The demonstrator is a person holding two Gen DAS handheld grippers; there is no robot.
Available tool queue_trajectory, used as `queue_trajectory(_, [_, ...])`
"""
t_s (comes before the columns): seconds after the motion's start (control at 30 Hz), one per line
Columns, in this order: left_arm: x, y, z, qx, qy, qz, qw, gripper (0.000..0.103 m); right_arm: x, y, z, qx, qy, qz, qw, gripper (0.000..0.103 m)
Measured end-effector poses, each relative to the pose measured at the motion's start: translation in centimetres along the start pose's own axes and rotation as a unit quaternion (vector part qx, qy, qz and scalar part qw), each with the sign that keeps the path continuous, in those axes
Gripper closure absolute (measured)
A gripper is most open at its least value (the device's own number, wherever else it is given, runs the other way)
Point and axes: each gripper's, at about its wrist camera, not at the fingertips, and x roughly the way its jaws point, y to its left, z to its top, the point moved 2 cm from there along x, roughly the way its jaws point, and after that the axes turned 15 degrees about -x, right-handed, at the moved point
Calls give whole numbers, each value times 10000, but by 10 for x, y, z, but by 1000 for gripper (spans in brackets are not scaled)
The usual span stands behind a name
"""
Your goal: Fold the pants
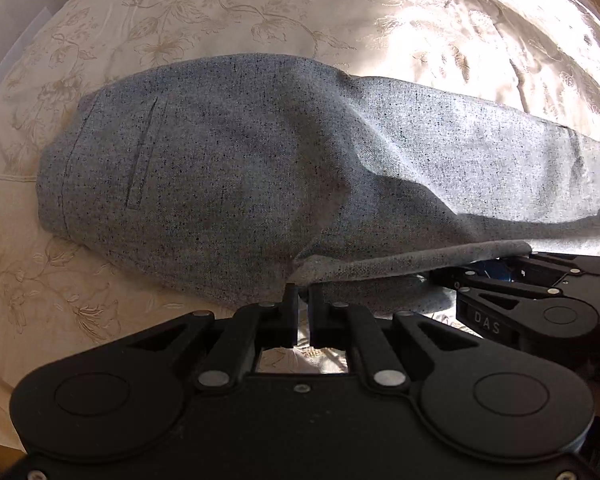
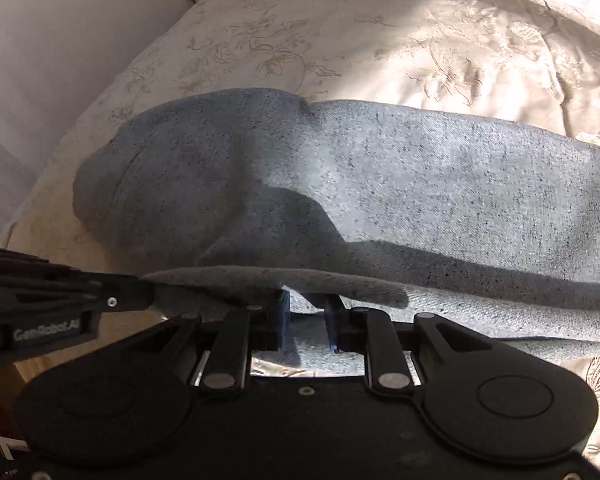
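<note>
Grey speckled pants [image 1: 228, 168] lie flat across the cream floral bedspread [image 1: 220, 12], waistband end toward the bed's left edge, legs running right. Left gripper [image 1: 303, 300] is clamped on the near edge of the pants, lifting a fold of cloth off the bedspread. Right gripper [image 2: 307, 312] sits just beside it, fingers slightly apart under the same raised fold; can't tell if it's pinching.

Speckled grey pants [image 1: 228, 168] flat, near edge lifted
</note>
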Motion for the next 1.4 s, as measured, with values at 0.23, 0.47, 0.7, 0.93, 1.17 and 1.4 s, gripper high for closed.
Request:
queue_trajectory(0.23, [7,0,-22,290,331,53,9990,93,-15,-54,-56,923,371,-1184,9880,92])
queue_trajectory(0.47, [12,13,-50,545,802,-7,9953,101,-60,-77,-77,1404,159,-1089,9840,83])
queue_trajectory(0.7, [-23,11,-22,444,-147,-504,9976,98,-81,-26,-42,475,-599,-423,9962,83])
queue_trajectory(0.93, [27,-17,-1,351,149,-603,9975,91,-17,-30,-26,44,-95,-563,9984,84])
queue_trajectory(1.17, [66,-15,-20,1060,653,-162,9921,91,-36,-127,-58,718,183,-1886,9793,97])
queue_trajectory(1.4, [23,-1,32,514,-62,-660,9965,91,-61,-123,-19,900,-641,-1509,9823,85])
